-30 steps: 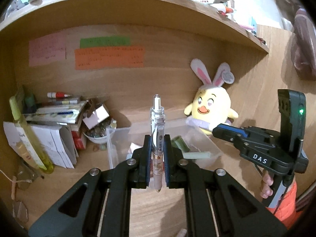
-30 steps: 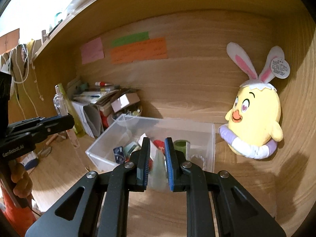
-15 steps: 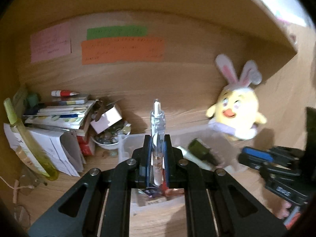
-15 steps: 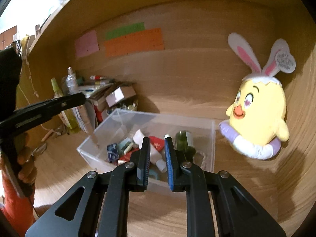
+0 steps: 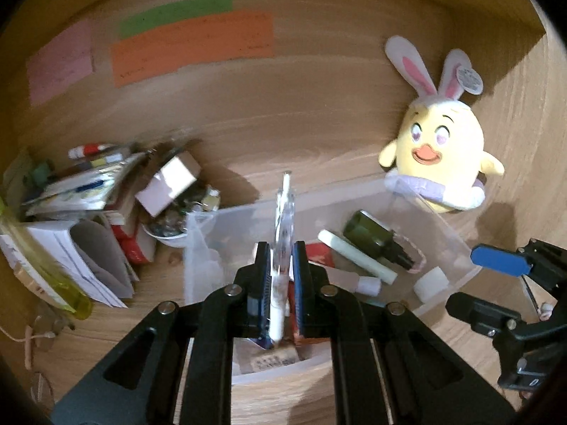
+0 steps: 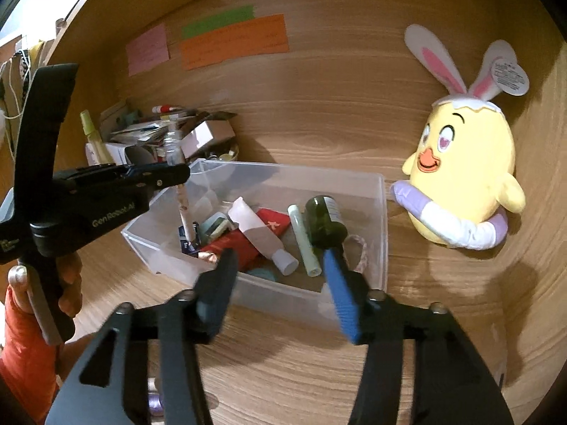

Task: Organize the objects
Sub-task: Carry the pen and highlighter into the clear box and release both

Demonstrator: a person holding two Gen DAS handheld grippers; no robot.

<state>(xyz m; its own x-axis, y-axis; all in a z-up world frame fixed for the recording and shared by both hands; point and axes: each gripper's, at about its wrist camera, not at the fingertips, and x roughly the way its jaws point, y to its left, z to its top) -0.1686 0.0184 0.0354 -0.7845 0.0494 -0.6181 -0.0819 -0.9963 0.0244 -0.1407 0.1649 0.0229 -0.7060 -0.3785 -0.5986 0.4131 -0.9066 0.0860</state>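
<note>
A clear pen is clamped upright between the pads of the left hand-held gripper, its lower tip held just inside the near left part of the transparent plastic bin on the wooden tabletop. The jaws of the right hand-held gripper have just been opening and are seen spread apart with nothing between them, poised over the bin's near wall. A white tube, a pale green stick and a dark green bottle are laid inside the bin. A yellow plush chick is propped to the bin's right.
</note>
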